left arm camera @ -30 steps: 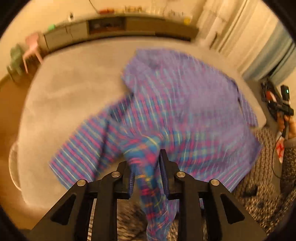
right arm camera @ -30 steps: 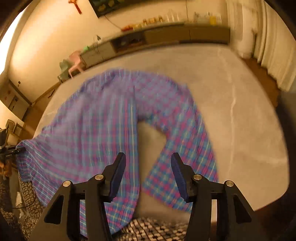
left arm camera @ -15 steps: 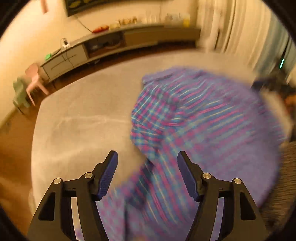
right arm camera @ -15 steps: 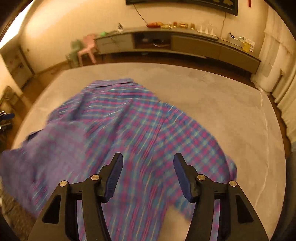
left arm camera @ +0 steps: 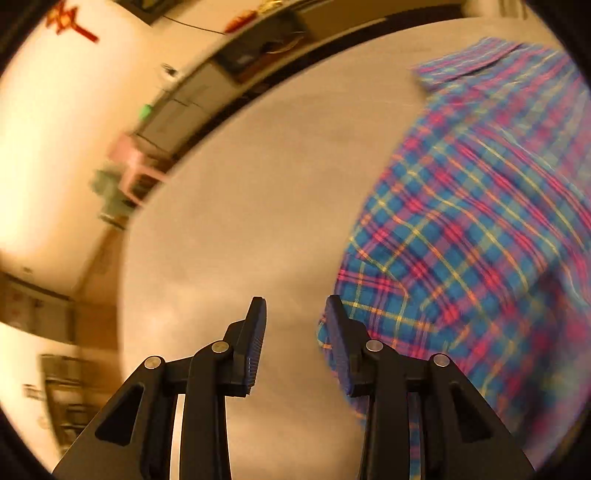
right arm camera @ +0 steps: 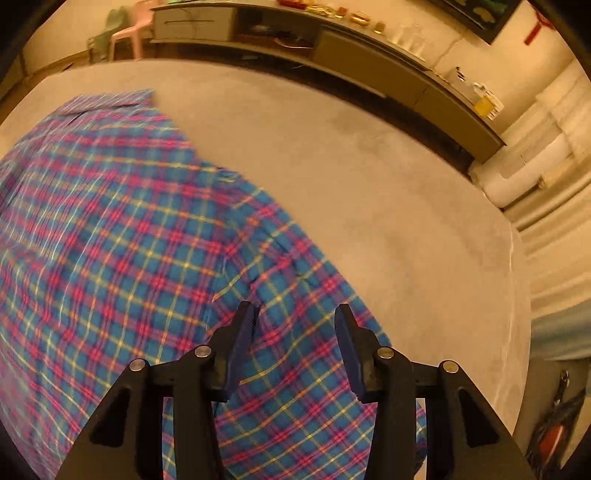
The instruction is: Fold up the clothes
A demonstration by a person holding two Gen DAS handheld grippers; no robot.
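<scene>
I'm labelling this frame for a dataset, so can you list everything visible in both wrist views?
plaid shirt: one, blue with pink and yellow lines, spread on the grey surface.
grey surface: one, grey, under the shirt, fills most of both views.
low cabinet: one, dark, along the far wall, small items on top too blurred to name.
plastic chair: one pink, by the cabinet's end, a green one beside it.
red hanging ornament: one, on the wall.
curtains: pale, right side.
left hand-held gripper: black, open, over bare surface beside the shirt's edge.
right hand-held gripper: black, open, above the shirt.
</scene>
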